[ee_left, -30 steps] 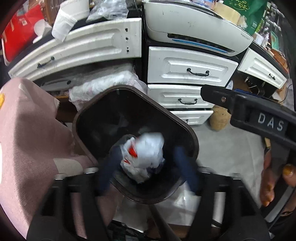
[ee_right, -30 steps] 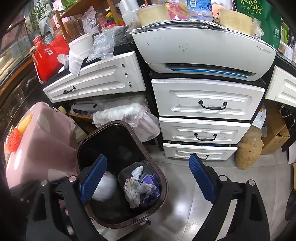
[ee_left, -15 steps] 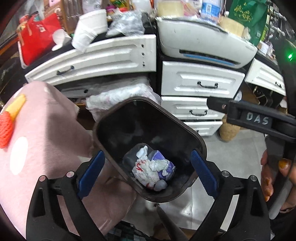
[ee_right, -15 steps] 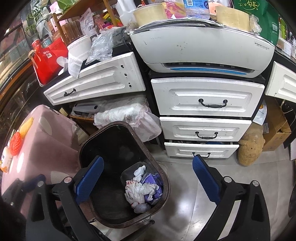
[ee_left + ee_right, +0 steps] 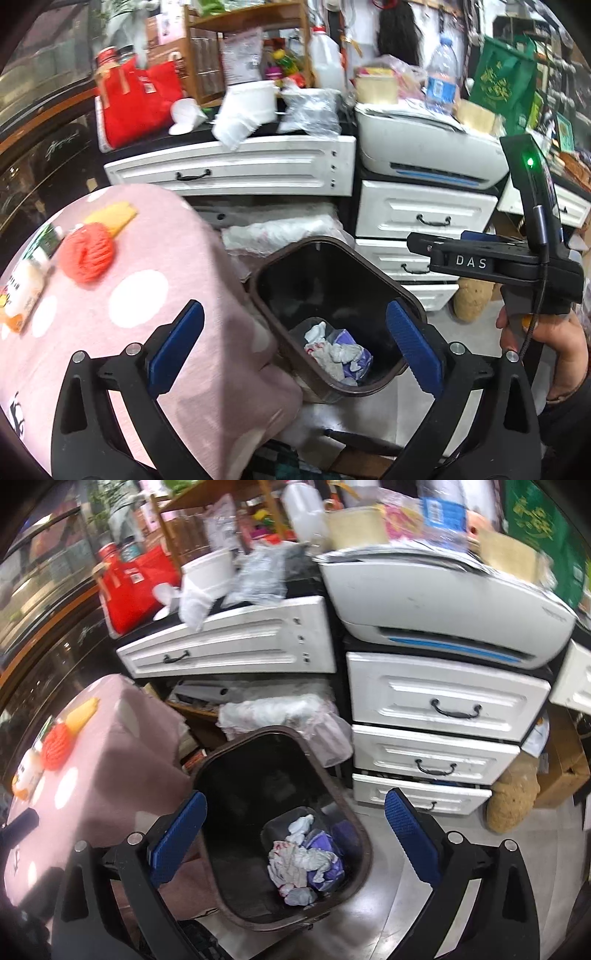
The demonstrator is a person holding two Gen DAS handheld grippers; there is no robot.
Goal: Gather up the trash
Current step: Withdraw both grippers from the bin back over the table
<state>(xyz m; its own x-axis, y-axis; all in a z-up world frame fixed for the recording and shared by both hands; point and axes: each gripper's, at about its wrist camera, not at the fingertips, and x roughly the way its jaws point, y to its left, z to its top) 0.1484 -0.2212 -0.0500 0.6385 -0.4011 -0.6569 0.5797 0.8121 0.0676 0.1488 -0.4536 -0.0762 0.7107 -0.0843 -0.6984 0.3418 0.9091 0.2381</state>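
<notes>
A dark brown trash bin [image 5: 280, 258] stands on the floor beside a pink-covered table [image 5: 147, 288]. Crumpled white and purple trash [image 5: 338, 352] lies at its bottom; it also shows in the right wrist view [image 5: 303, 864] inside the bin [image 5: 236, 749]. My left gripper [image 5: 295, 350] is open and empty, above the table edge and the bin. My right gripper [image 5: 291, 838] is open and empty above the bin; it shows in the left wrist view [image 5: 480, 258] at the right, held by a hand. An orange-red net ball [image 5: 86, 253], a yellow piece [image 5: 110, 218] and a white packet [image 5: 22, 291] lie on the table.
White drawers [image 5: 436, 705] and a printer [image 5: 443, 602] stand behind the bin. A plastic bag [image 5: 280, 709] lies under the left drawer unit [image 5: 229, 642]. A red bag [image 5: 136, 99] and clutter sit on top. A brown sack [image 5: 513, 797] is on the floor, right.
The left gripper opened and dropped the white trash into the bin, then pulled up and back toward the pink table. The right gripper stayed open and shifted slightly.
</notes>
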